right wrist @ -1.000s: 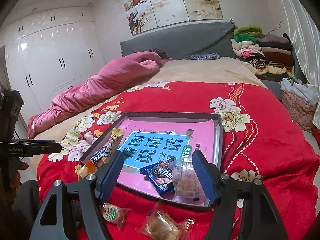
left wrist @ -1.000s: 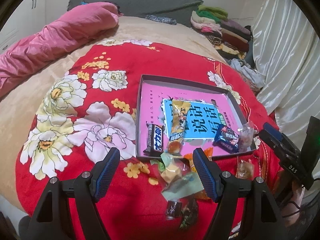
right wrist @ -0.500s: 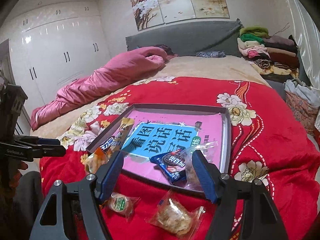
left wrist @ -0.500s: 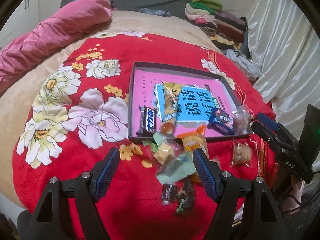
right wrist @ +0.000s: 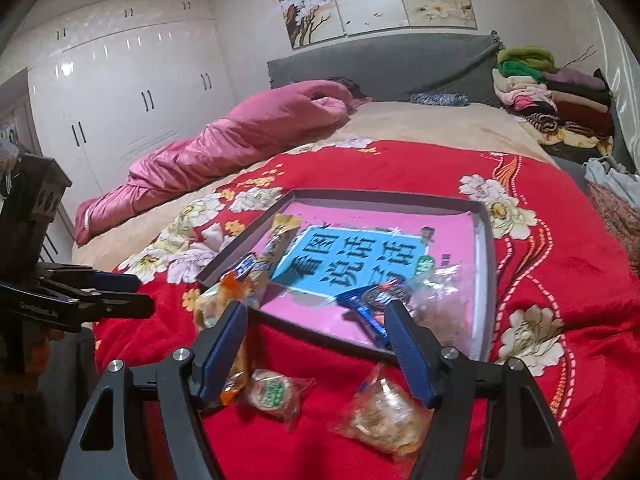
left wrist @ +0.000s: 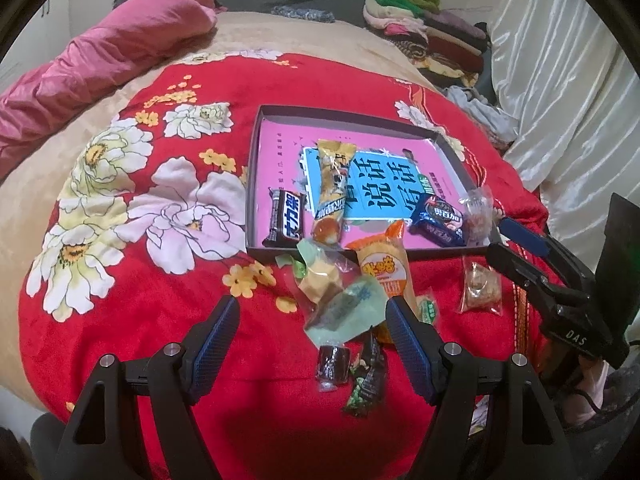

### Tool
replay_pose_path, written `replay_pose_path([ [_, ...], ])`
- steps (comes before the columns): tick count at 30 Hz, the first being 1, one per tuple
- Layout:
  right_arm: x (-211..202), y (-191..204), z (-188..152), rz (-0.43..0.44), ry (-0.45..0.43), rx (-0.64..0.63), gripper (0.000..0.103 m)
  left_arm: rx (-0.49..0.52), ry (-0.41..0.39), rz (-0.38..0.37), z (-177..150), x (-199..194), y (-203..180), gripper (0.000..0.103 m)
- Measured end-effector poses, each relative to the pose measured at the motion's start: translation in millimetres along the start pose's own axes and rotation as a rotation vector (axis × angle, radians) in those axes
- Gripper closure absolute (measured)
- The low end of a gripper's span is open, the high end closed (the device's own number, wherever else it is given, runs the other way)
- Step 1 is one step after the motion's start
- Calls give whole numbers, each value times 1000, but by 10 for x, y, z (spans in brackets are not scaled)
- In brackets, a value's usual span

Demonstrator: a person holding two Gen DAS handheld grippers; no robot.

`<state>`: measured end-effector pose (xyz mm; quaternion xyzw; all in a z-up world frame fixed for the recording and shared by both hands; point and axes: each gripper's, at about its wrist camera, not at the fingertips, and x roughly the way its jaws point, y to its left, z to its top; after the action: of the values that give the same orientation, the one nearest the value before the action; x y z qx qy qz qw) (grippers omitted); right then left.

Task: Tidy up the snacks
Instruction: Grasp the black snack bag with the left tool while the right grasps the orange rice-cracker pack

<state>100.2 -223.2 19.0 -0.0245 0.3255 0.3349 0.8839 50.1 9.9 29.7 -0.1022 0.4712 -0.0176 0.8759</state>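
Both claws, left gripper [left wrist: 310, 316] and right gripper [right wrist: 316, 324], gape empty, lower than before over loose snacks [left wrist: 348, 292] mid-frame; tray [left wrist: 254, 184] filling resumes.

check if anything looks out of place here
Several snacks lie loose on the red blanket outside the tray. The orange packet leans over the tray's near rim, half in and half out.

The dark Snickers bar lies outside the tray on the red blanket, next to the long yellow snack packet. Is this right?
Not quite. In the left wrist view the Snickers bar lies inside the tray, in its near left corner, not on the red blanket. It is indeed next to the long yellow snack packet.
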Motion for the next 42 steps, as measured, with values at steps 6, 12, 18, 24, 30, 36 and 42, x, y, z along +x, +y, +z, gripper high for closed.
replay_pose_path([
  [6, 64, 137, -46, 10, 31, -33, 32, 9, 12, -2, -36, 23, -18, 26],
  [12, 94, 202, -91, 7, 53, -48, 32, 14, 27, -6, -80, 55, -35, 26],
  [18, 79, 197, -130, 7, 68, -31, 32, 34, 48, -18, -154, 87, -96, 26],
  [24, 124, 193, -152, 11, 87, -23, 32, 128, 64, 1, -311, 135, -295, 27],
  [30, 166, 203, -165, 35, 101, -15, 32, 176, 108, -3, -455, 252, -413, 26],
  [36, 265, 255, -181, 82, 130, -27, 32, 190, 128, -21, -504, 331, -445, 41],
  [42, 368, 371, -215, 131, 162, -68, 33, 199, 149, -47, -517, 410, -463, 55],
])
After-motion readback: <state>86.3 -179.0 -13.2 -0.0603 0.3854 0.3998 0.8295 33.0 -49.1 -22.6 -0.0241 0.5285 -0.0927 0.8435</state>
